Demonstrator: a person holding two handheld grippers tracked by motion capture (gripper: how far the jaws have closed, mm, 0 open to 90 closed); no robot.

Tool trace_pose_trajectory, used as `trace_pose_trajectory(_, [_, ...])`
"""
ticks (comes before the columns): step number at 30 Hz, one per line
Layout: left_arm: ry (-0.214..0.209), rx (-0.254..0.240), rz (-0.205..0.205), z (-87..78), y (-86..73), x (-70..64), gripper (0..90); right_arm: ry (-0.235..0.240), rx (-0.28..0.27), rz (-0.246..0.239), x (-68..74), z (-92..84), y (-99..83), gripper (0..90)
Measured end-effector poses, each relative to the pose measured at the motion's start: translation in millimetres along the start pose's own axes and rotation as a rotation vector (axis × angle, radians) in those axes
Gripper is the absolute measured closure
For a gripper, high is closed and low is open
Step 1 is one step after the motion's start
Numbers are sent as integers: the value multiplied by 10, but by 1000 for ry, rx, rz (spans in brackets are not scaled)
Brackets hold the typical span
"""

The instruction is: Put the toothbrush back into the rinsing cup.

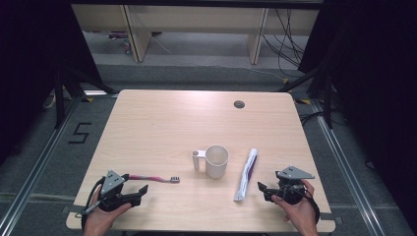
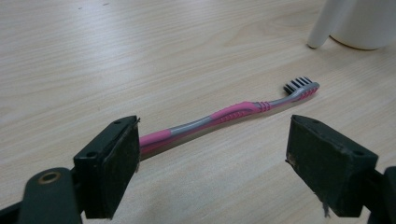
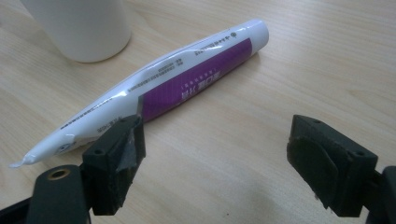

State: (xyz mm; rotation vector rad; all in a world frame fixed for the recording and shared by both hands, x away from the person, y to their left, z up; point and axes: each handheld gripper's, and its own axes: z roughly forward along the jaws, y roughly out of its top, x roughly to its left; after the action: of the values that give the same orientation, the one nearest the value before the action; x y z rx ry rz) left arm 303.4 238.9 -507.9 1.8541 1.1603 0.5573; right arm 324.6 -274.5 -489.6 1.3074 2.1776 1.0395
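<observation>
A pink and grey toothbrush (image 1: 156, 178) lies flat on the wooden table (image 1: 162, 123), bristles toward the white cup (image 1: 215, 160). My left gripper (image 1: 140, 192) rests near the front left edge, open and empty; in the left gripper view the toothbrush (image 2: 224, 116) runs from behind the left jaw toward the cup (image 2: 359, 23). A white and purple toothpaste tube (image 1: 247, 174) lies right of the cup. My right gripper (image 1: 264, 190) sits open just right of the tube's flat end; the tube (image 3: 168, 88) lies beyond its left jaw, untouched.
The cup's handle (image 1: 197, 159) points left. A round cable hole (image 1: 239, 104) sits near the table's far edge. Floor rails, cables and wooden furniture legs lie beyond the table.
</observation>
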Motion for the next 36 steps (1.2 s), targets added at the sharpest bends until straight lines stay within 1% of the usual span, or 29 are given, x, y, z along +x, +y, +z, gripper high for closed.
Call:
trace_pose_trajectory(2, [-2, -4, -9, 9, -2, -9, 172, 3, -10, -10, -10, 15, -9, 208])
trace_pose_trajectory(3, [-1, 3, -3, 5, -2, -6, 171, 6, -4, 4, -4, 8, -7, 209])
trace_pose_trajectory(5, [2, 3, -1, 8, -4, -9, 171, 0, -16, -20, -24, 15, -9, 212])
trace_pose_trajectory(6, [2, 9, 8, 7, -3, -12, 172, 7, 3, 8, -12, 3, 1, 213])
trace_pose_trajectory(8, [-4, 13, 26, 8, 2, -12, 171, 10, -1, -7, -36, 9, 0, 215])
trace_pose_trajectory(10, [0, 19, 32, 7, 8, -20, 171, 9, 1, 2, -29, 7, -2, 216])
trace_pose_trajectory(11, [-14, 24, 52, 17, 15, -26, 171, 8, 12, 30, -6, 1, -2, 216])
trace_pose_trajectory(12, [-14, 24, 52, 17, 15, -26, 170, 8, 12, 30, -6, 1, -2, 216])
trace_pose_trajectory(13, [-27, 32, 79, 30, 24, -40, 170, 1, -7, -8, -30, 12, -2, 220])
trace_pose_trajectory(14, [-36, 30, 85, 40, 27, -55, 169, 20, -3, -4, -36, 13, 0, 220])
trace_pose_trajectory(15, [-50, 35, 99, 50, 36, -64, 163, 18, -5, -3, -36, 10, 1, 220])
trace_pose_trajectory(16, [-49, 51, 123, 53, 48, -67, 162, 16, -9, 13, -24, 15, -2, 220])
trace_pose_trajectory(17, [-49, 51, 123, 53, 48, -67, 160, 16, -9, 13, -24, 15, -2, 220])
trace_pose_trajectory(18, [-59, 68, 143, 67, 64, -75, 154, 5, -13, -13, -42, 21, -5, 220])
trace_pose_trajectory(19, [-69, 71, 142, 78, 70, -83, 152, 7, -11, -22, -54, 19, -2, 221])
trace_pose_trajectory(20, [-82, 72, 169, 79, 72, -81, 150, 7, -14, -13, -49, 18, -2, 221])
trace_pose_trajectory(21, [-77, 100, 206, 65, 91, -70, 153, 2, -21, -24, -55, 16, -1, 222])
trace_pose_trajectory(22, [-78, 97, 207, 68, 101, -74, 149, 10, -15, 8, -29, 18, -3, 224])
trace_pose_trajectory(23, [-78, 97, 207, 68, 101, -74, 155, 11, -2, 16, -26, 12, 0, 225])
trace_pose_trajectory(24, [-87, 85, 198, 68, 130, -85, 161, 3, -12, -19, -56, 17, 1, 225])
trace_pose_trajectory(25, [-92, 99, 220, 57, 157, -77, 165, 1, -21, -29, -63, 22, -1, 225])
trace_pose_trajectory(26, [-95, 104, 222, 57, 177, -77, 166, -12, -29, -31, -68, 13, 1, 227])
trace_pose_trajectory(27, [-95, 104, 222, 57, 177, -77, 169, -12, -29, -31, -68, 13, 1, 227])
trace_pose_trajectory(29, [-108, 115, 243, 68, 220, -69, 212, 5, -32, -5, -68, 7, 8, 239])
trace_pose_trajectory(30, [-125, 119, 258, 103, 250, -59, 221, 0, -41, -17, -79, 9, 7, 242])
trace_pose_trajectory(31, [-125, 119, 258, 103, 250, -59, 230, 0, -41, -17, -79, 9, 7, 242])
trace_pose_trajectory(32, [-125, 143, 282, 129, 280, -48, 233, 3, -39, -15, -78, 11, 5, 243])
trace_pose_trajectory(34, [-138, 140, 279, 152, 283, -48, 264, 5, -35, -10, -74, 10, 7, 245])
trace_pose_trajectory(36, [-151, 161, 305, 172, 323, -24, 289, 11, -32, -3, -67, 8, 4, 246])
